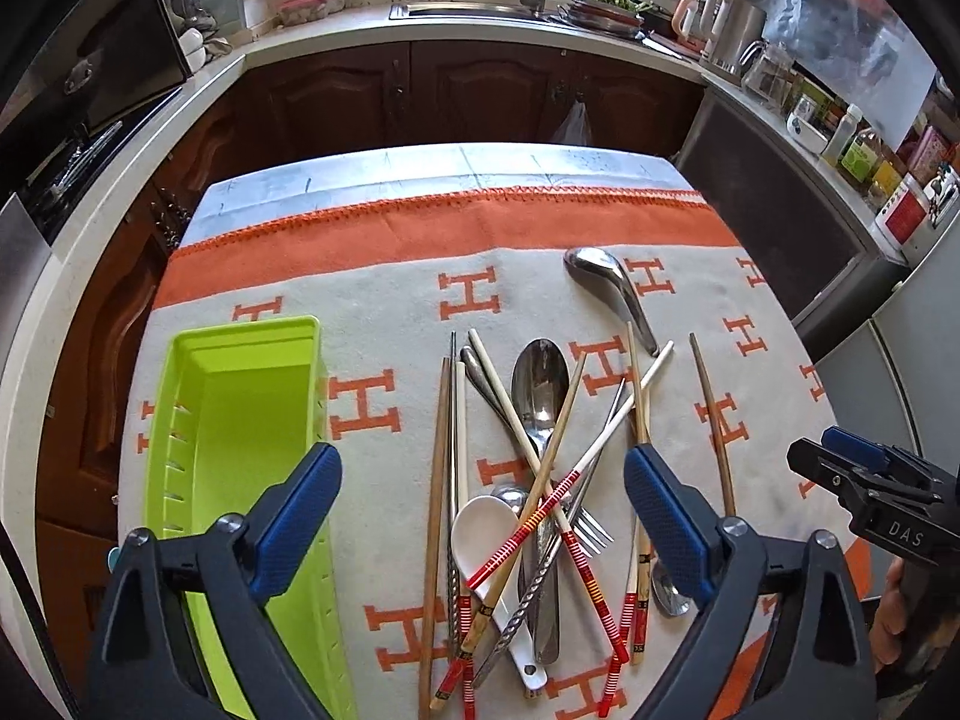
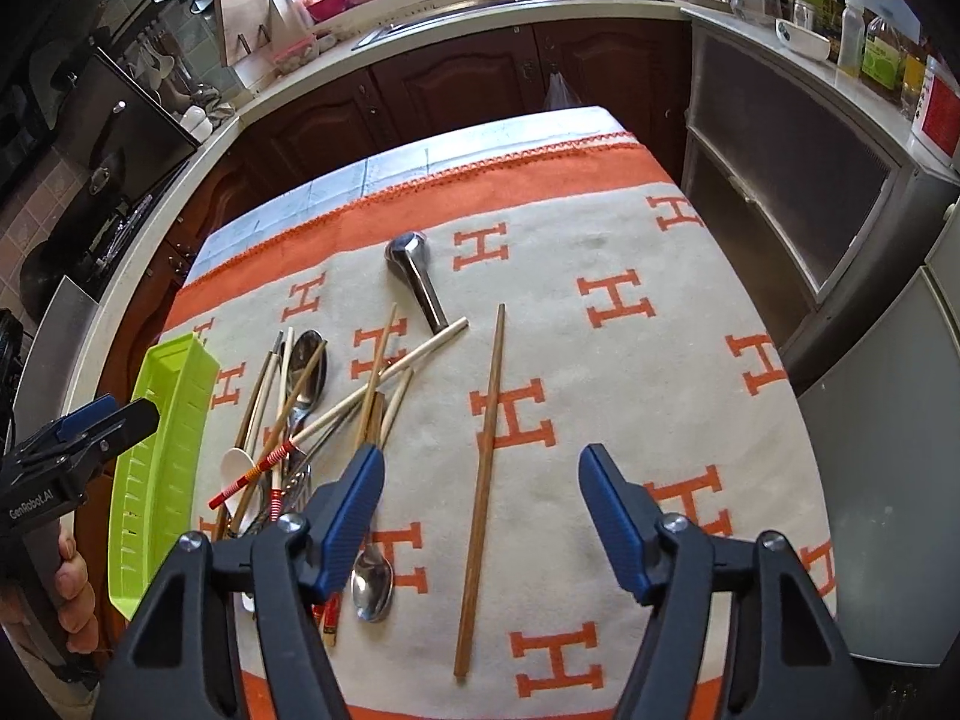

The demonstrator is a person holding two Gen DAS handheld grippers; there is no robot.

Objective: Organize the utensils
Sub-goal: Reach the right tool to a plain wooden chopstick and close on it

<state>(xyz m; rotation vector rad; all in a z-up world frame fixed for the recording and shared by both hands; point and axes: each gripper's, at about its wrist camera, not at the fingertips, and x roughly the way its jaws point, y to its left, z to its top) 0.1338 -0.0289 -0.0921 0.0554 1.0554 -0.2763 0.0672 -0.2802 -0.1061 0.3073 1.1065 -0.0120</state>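
A pile of utensils (image 1: pixel 528 504) lies on the patterned cloth: chopsticks, metal spoons, a fork (image 1: pixel 591 531) and a white ceramic spoon (image 1: pixel 486 534). A green plastic tray (image 1: pixel 240 432) lies to its left, empty. A steel soup spoon (image 1: pixel 606 282) lies apart at the back. A single wooden chopstick (image 2: pixel 483 480) lies to the right of the pile. My left gripper (image 1: pixel 483 516) is open above the pile. My right gripper (image 2: pixel 480 510) is open above the single chopstick. Both hold nothing.
The table carries an orange and white cloth (image 2: pixel 630 360) with H marks. Kitchen counters with a sink (image 1: pixel 468 9), kettle (image 1: pixel 720 18) and bottles (image 1: pixel 858 150) run around the back and right. Dark wooden cabinets (image 1: pixel 420 90) stand behind the table.
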